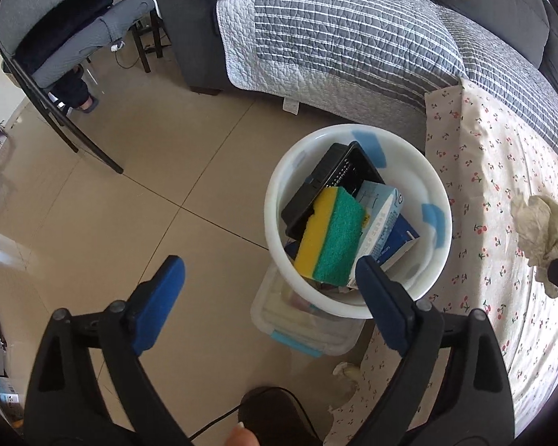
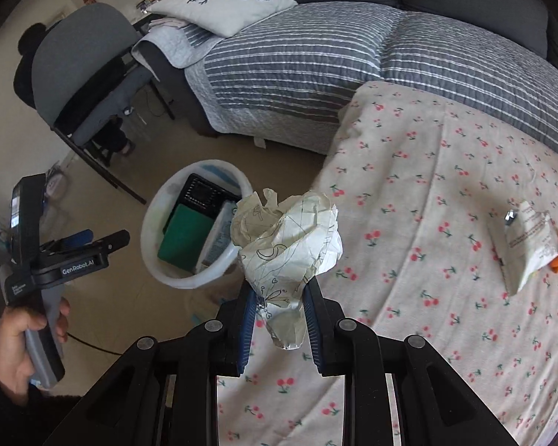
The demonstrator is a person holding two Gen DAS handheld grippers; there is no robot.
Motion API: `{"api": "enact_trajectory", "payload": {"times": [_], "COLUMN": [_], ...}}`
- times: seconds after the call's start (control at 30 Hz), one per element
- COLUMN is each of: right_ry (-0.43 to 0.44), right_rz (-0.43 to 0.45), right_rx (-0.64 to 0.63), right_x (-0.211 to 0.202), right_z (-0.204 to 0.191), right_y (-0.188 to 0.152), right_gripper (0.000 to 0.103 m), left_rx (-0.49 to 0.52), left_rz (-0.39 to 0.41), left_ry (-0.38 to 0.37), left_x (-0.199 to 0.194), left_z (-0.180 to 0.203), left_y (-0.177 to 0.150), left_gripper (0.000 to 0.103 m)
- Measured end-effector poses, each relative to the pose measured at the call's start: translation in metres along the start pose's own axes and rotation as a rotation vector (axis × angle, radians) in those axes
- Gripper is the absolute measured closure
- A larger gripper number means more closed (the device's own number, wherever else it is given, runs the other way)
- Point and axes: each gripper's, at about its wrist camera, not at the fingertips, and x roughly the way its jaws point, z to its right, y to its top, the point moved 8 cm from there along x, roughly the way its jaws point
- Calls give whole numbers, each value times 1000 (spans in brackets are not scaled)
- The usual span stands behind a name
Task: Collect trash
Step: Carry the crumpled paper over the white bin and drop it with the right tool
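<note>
Two grippers live: right gripper (image 2: 279,319) pinching crumpled paper (image 2: 288,245) at frame centre, over cloth edge; left gripper (image 1: 269,297) wide, empty, beside bin (image 1: 275,200). Bin crowded, sponge (image 1: 329,238) on top; risk: paper bounces out, lands floor.

Deer pillow (image 2: 225,0) on striped quilt (image 2: 316,67), beside chair (image 2: 78,70).

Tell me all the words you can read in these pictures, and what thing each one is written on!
"GenRobot.AI": white letters on the black body of the left gripper, seen from the right wrist.
Small white label lower on that same gripper: too small to read.
Blue and white carton in the white bucket: print blurred, unreadable.
White packet on the cherry-print cloth: print too small to read.
Crumpled paper in the right gripper: drawn lines only, no words.
</note>
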Motion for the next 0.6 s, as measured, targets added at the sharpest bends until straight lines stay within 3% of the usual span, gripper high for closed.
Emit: {"api": "enact_trajectory", "payload": {"times": [0.27,0.5,0.6], "right_ry": [57,80,66], "right_rz": [-27,-7,2], "right_rx": [15,4,-1], "right_x": [56,75,71], "right_z": [-48,-62,-61], "right_y": [20,34,37], "right_gripper": [77,72,32], "left_rx": [-2,-17,-18], "left_rz": [9,6,7], "left_ry": [10,-1,-6], "left_x": [-2,-3,-4], "left_z": [-9,-12,-10], "left_y": [3,2,2], "left_gripper": [10,10,10]}}
